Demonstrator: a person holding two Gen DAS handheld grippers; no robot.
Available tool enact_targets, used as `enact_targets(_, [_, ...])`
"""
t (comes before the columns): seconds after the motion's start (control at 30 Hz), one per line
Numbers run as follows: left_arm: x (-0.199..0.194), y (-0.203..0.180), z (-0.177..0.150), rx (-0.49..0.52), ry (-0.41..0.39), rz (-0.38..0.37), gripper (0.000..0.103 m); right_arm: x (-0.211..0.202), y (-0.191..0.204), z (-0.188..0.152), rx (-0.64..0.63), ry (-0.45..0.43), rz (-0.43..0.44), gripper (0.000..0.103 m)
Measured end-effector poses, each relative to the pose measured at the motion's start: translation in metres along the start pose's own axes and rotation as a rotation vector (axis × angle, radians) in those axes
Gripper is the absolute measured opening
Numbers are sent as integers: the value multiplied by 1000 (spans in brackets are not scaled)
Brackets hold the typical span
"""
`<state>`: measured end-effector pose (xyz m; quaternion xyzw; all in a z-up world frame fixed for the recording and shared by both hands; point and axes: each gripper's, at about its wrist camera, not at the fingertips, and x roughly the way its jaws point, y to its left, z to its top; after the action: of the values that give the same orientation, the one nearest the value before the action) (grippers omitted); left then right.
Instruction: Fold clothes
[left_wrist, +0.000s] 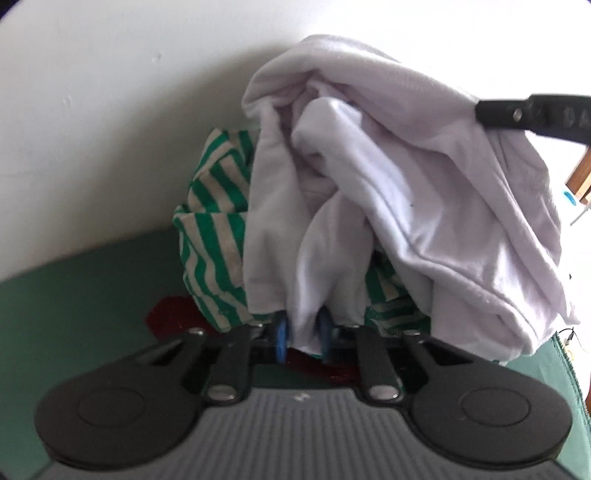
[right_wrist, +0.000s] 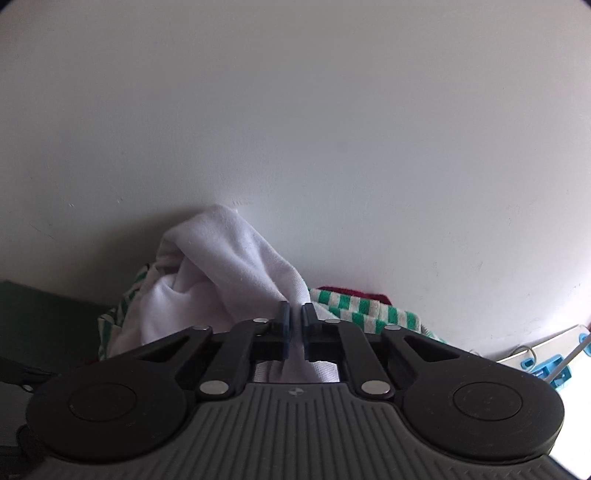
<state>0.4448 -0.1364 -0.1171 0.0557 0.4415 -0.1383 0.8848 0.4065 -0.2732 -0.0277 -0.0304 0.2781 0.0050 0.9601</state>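
**White garment pinched at two points above a green surface**

A white garment (left_wrist: 388, 192) is gripped by both grippers. The left gripper (left_wrist: 303, 332) is closed on a low hanging fold of it, the cloth seen pressed between the blue pads (left_wrist: 280, 334). The right gripper (right_wrist: 295, 325) is closed narrowly on another fold, its pads nearly meeting around a thin ridge of fabric. In the left wrist view, the right gripper's black finger (left_wrist: 532, 114) is seen entering from the right edge at the garment's upper side.

Beneath the white garment lies a green-and-cream striped garment (left_wrist: 214, 229), and a dark red cloth (left_wrist: 170, 314) is partly covered by both. The pile rests on a green surface (left_wrist: 74, 295) set against a plain white wall (right_wrist: 295, 110). At the right, pale blue plastic items (right_wrist: 546, 369), possibly clips, are blurred, beside a wooden edge (left_wrist: 581, 173).
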Motion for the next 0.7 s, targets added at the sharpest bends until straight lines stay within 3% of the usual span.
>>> enact_targets(0.17, [-41,-7,-14,55,-107,56,8,-46,-19,14,13,-98,-10,0])
enact_targets(0.37, [-88,3,-27,28,-154,140,6,-121,-34,31,44,-186,13,0])
enact_targets(0.53, [-134,16,-42,-2,-186,141,6,-197,-26,38,11,-257,58,0])
enact_targets(0.7, [-179,5,-68,-11,-214,115,6,-279,-17,44,-24,-375,83,0])
